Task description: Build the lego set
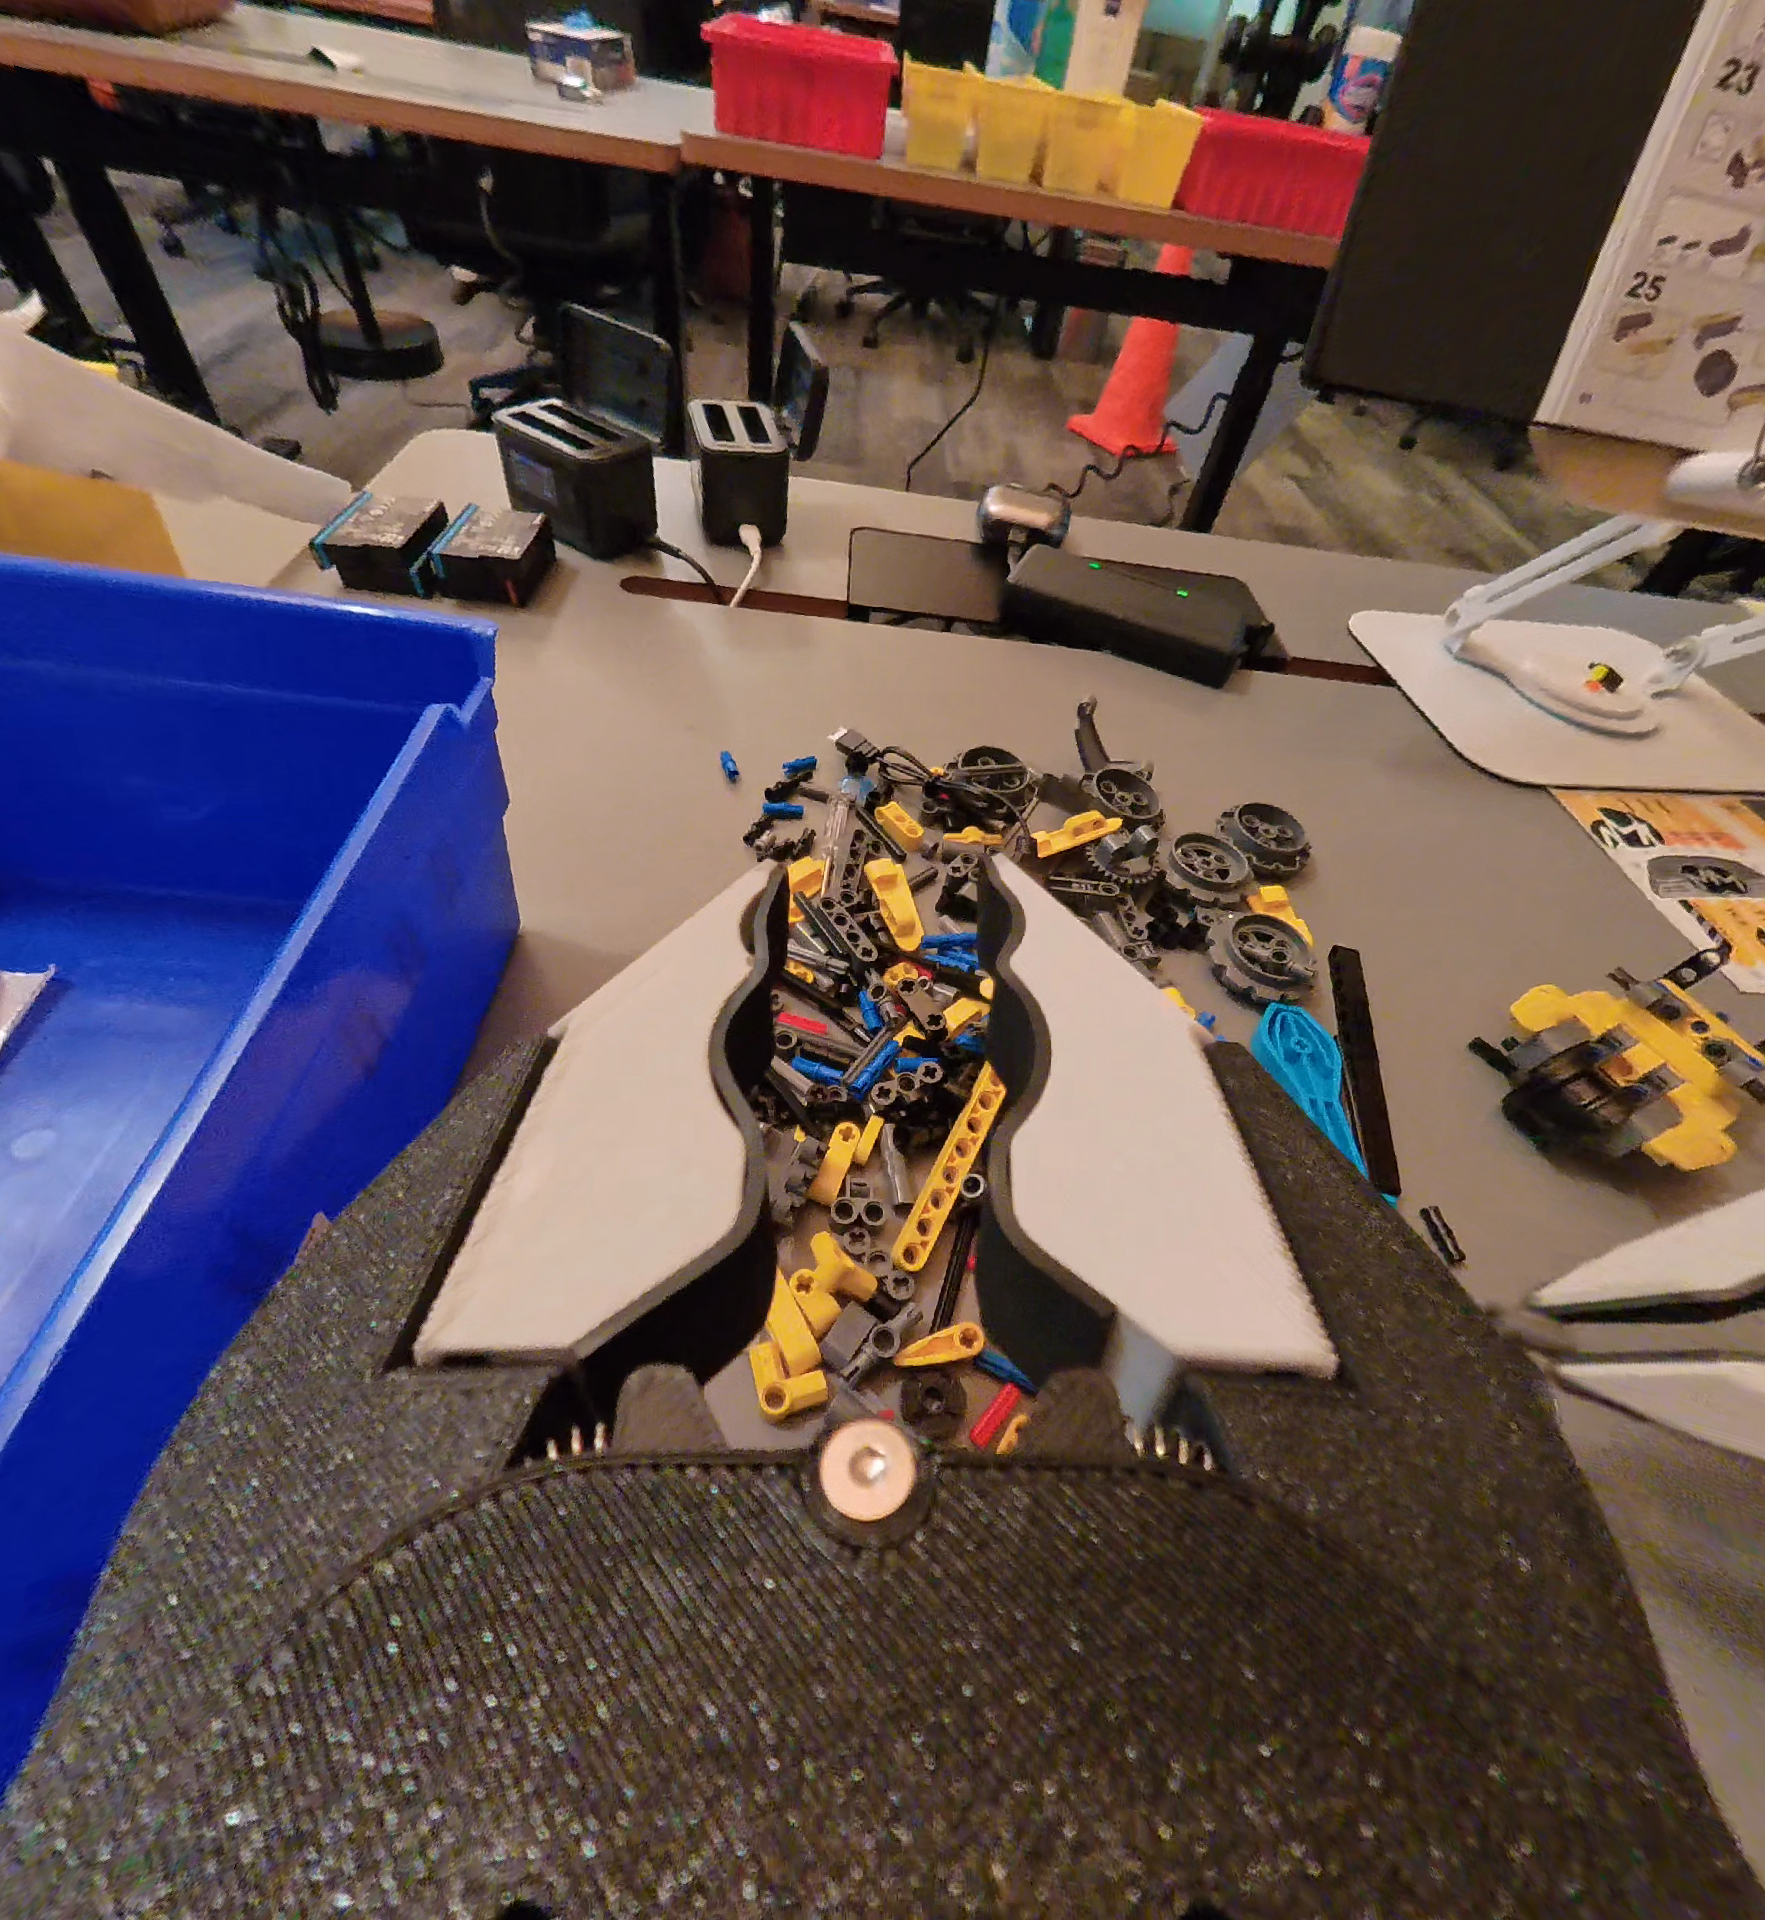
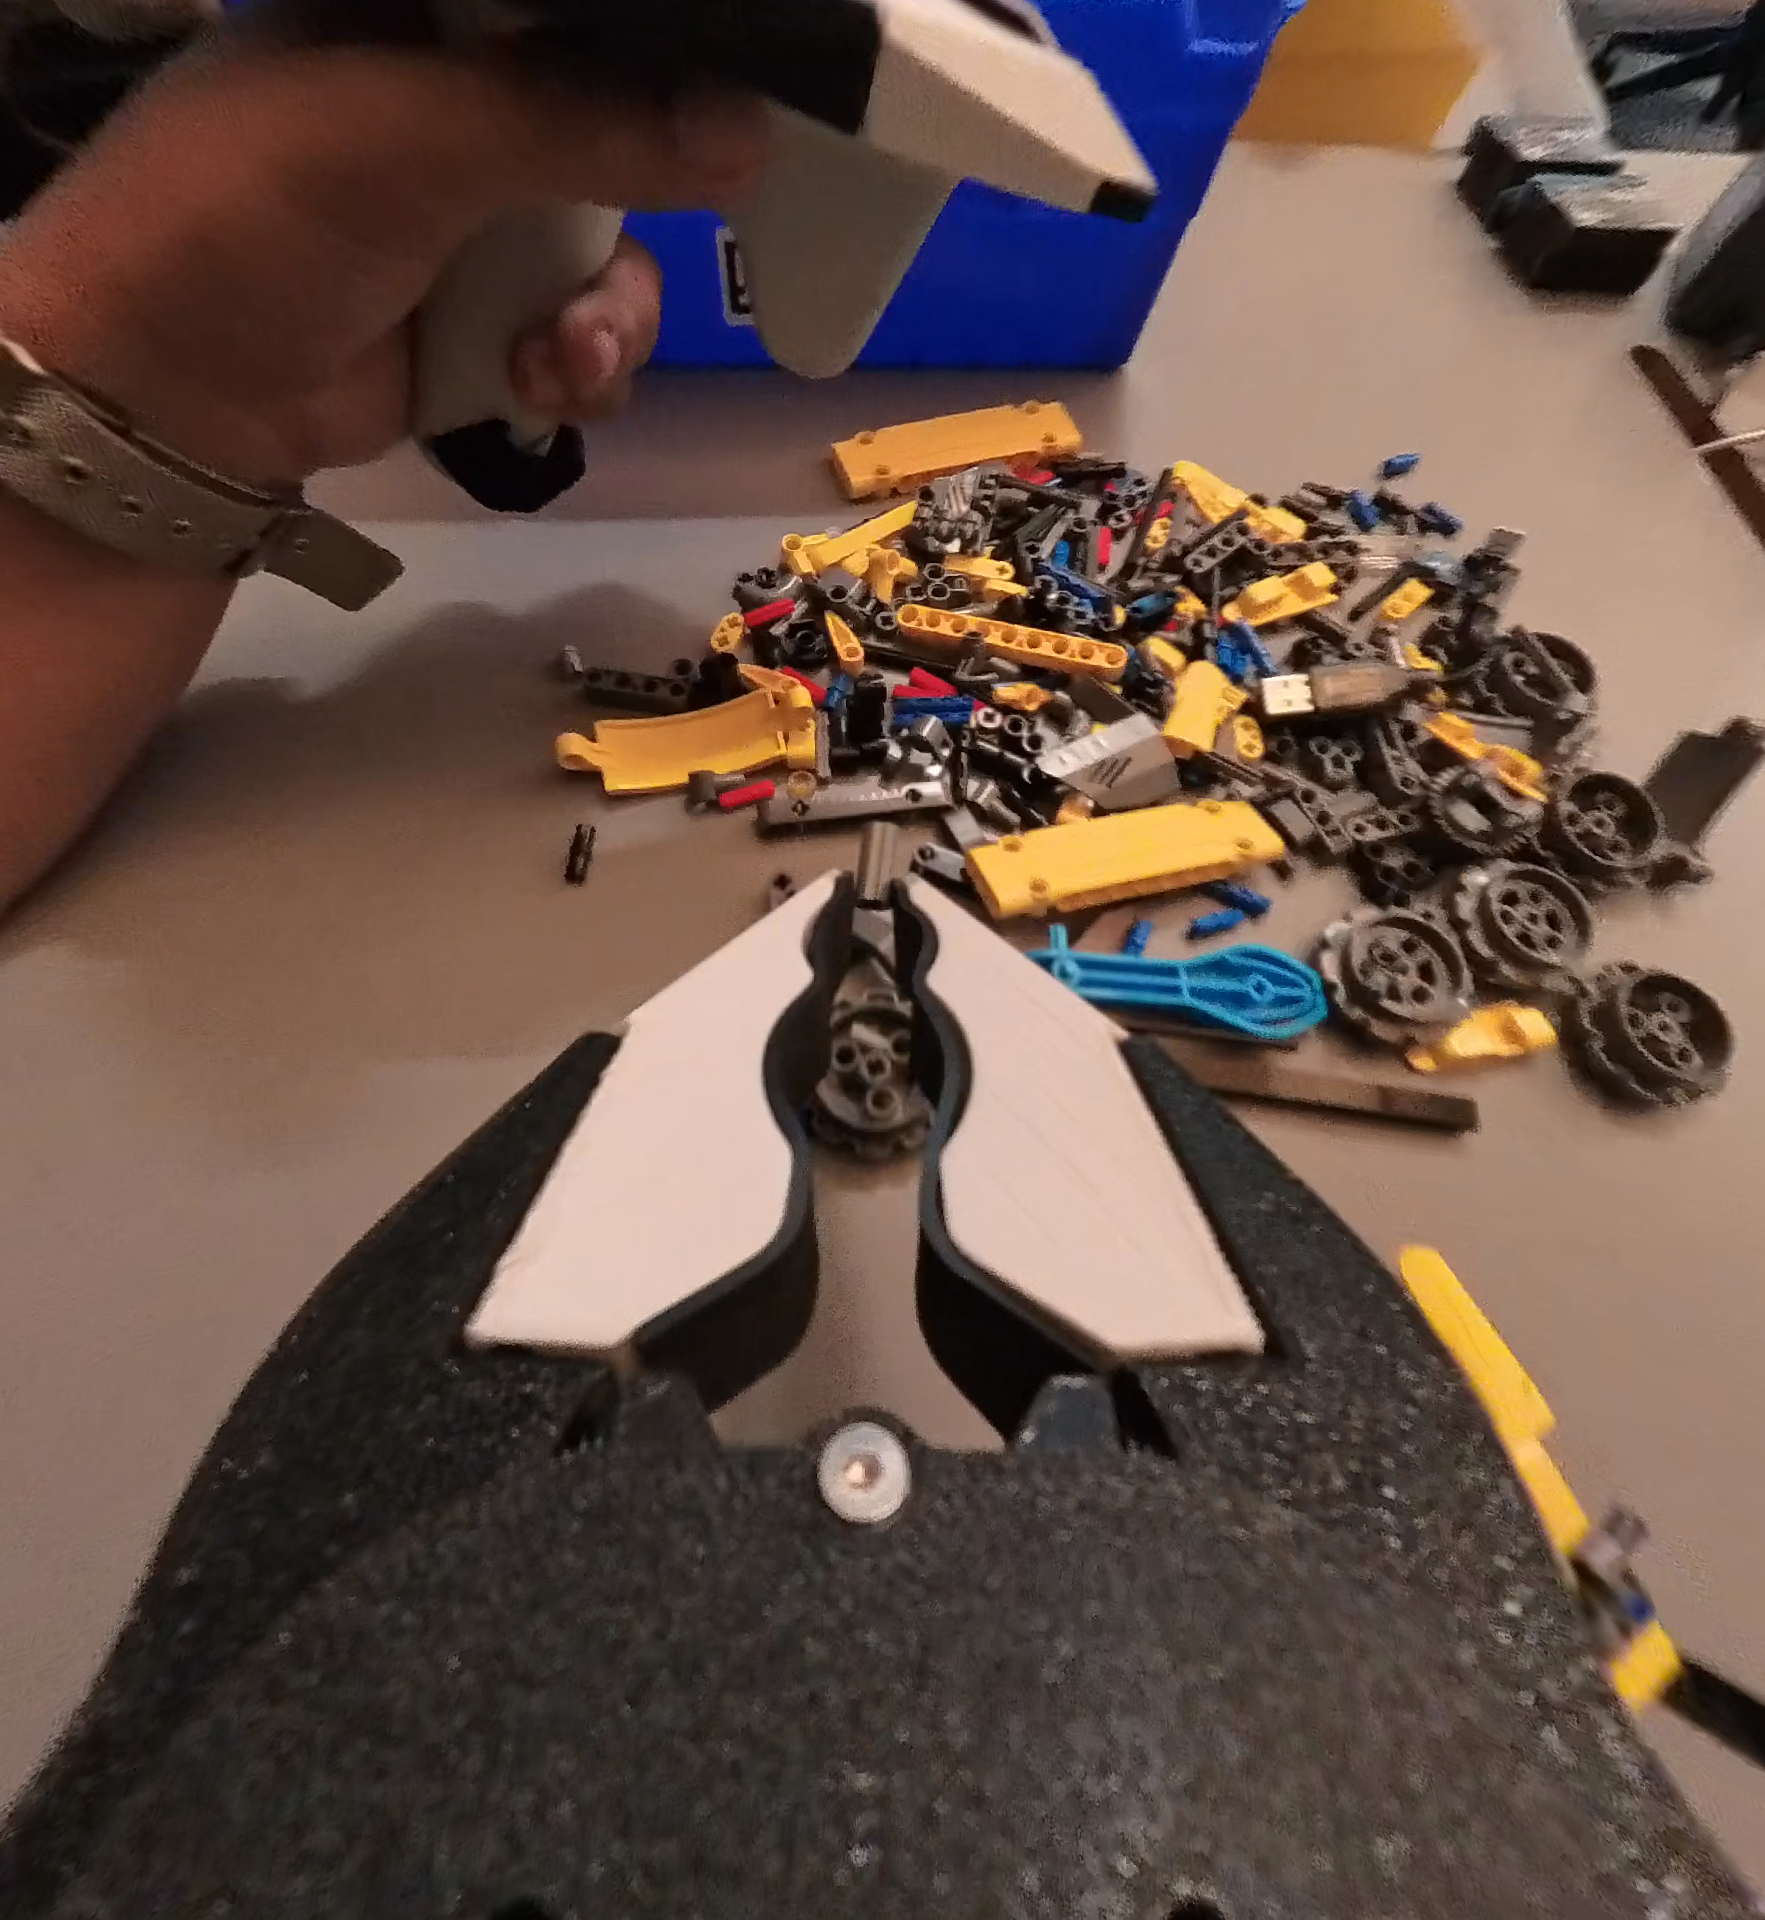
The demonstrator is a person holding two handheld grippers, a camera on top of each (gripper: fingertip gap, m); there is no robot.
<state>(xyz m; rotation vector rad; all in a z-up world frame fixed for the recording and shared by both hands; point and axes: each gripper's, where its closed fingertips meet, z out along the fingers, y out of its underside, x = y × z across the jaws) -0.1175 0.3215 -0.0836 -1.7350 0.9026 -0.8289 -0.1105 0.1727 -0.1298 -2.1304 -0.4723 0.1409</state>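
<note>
A pile of small yellow, black, grey and blue building-toy parts [image 1: 888, 1039] lies on the grey table [image 1: 608, 748]. My left gripper [image 1: 883, 871] is open and empty, hovering over the pile. In the right wrist view the pile [image 2: 1117, 675] lies ahead. My right gripper [image 2: 870, 889] is shut on a dark grey wheel-like part [image 2: 867, 1060] with a grey pin sticking out past the tips, at the pile's near edge. A hand holds the left gripper [image 2: 971, 114] above and left of the pile. The right gripper's fingers [image 1: 1688, 1273] show at the left view's right edge.
A blue bin [image 1: 182, 935] stands left of the pile. A partly built yellow and black model [image 1: 1626, 1070], a teal flat tool [image 1: 1304, 1070], a black beam [image 1: 1366, 1070] and several grey wheels [image 2: 1522, 914] lie to the right. Black chargers [image 1: 577, 478], a lamp base [image 1: 1564, 696] and instruction sheets [image 1: 1730, 883] sit farther back.
</note>
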